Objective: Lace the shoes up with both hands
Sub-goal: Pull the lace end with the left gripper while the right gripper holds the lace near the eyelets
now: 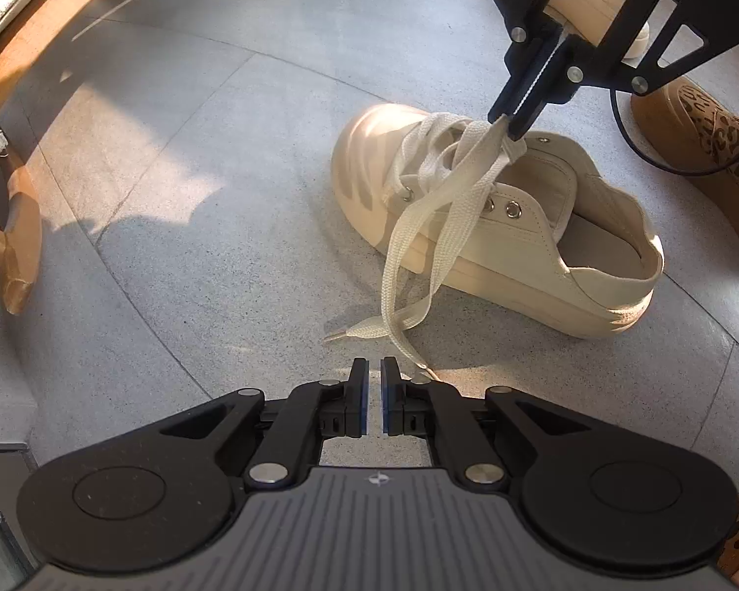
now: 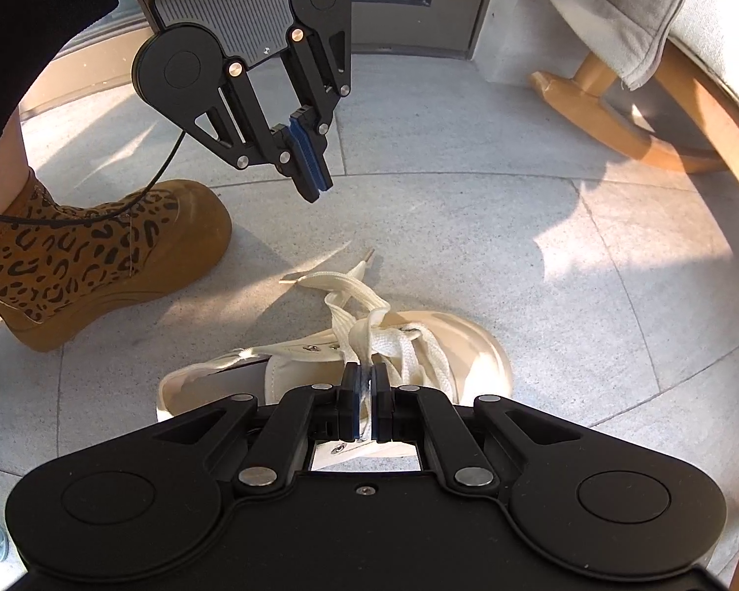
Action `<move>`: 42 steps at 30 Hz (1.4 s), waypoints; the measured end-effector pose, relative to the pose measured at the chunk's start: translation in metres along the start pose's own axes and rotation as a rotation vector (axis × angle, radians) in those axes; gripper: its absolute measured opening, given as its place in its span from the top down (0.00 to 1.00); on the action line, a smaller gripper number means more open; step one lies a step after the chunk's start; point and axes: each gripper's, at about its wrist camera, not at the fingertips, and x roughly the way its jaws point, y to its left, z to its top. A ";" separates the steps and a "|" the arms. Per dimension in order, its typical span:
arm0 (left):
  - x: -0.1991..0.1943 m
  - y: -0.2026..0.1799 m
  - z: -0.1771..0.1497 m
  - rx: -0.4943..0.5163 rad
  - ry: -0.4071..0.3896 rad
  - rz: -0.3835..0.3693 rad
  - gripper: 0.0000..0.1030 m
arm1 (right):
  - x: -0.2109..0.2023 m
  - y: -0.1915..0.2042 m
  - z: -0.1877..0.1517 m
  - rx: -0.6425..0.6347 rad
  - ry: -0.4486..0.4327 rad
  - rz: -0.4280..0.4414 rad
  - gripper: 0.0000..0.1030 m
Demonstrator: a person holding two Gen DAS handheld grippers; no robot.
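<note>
Cream canvas sneaker sits on grey stone floor, upper eyelets unlaced. Your right gripper pinches its flat white lace above the tongue. Your left gripper: narrow gap, empty, lace tips nearby.

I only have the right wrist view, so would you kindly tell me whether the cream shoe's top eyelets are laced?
Observer: No, the two top eyelets on the side of the cream shoe facing the left wrist camera are empty.
Operator: Thank you. Is its partner nearby?
Observer: Yes, a second cream shoe lies behind the right gripper.
Operator: And the lace?
Observer: The lace drapes from that gripper down the shoe's side to the floor.
</note>
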 end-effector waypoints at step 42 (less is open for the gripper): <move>0.075 -0.028 -0.034 1.716 -0.063 -0.205 0.86 | 0.000 0.001 -0.002 0.036 -0.001 0.041 0.97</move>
